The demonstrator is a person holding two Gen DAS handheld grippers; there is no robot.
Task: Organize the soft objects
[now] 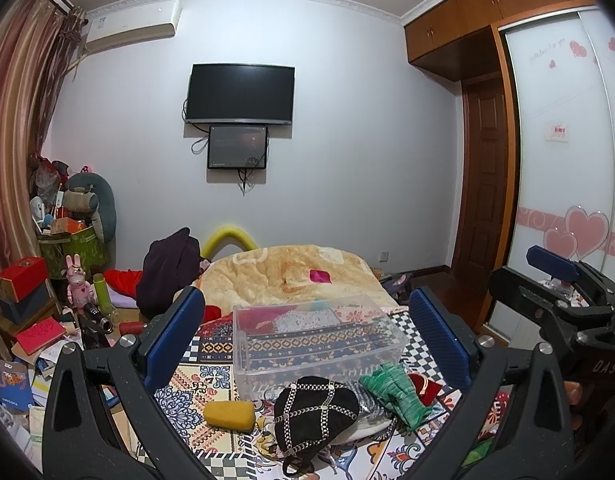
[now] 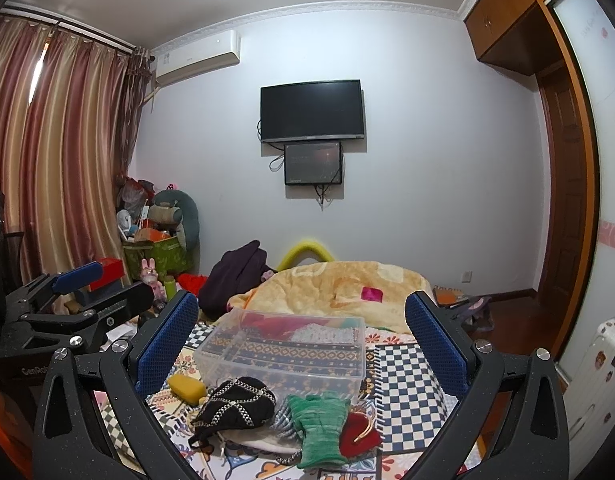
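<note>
A clear plastic bin [image 1: 319,344] [image 2: 285,346] stands on the patterned bed cover with some cloth items at its back. In front of it lie a yellow sponge [image 1: 229,414] [image 2: 186,389], a black pouch with silver chain pattern [image 1: 313,412] [image 2: 237,404], a green knitted glove [image 1: 395,392] [image 2: 319,428] and a red pouch [image 1: 425,386] [image 2: 359,434]. My left gripper [image 1: 307,344] is open and empty above these items. My right gripper [image 2: 303,344] is open and empty too, and it shows at the right edge of the left wrist view [image 1: 563,280].
An orange blanket [image 1: 291,272] and dark clothing [image 1: 169,272] are piled at the far end of the bed. A cluttered side table [image 1: 43,320] with boxes and toys stands on the left. A wardrobe [image 1: 567,152] and a door are on the right.
</note>
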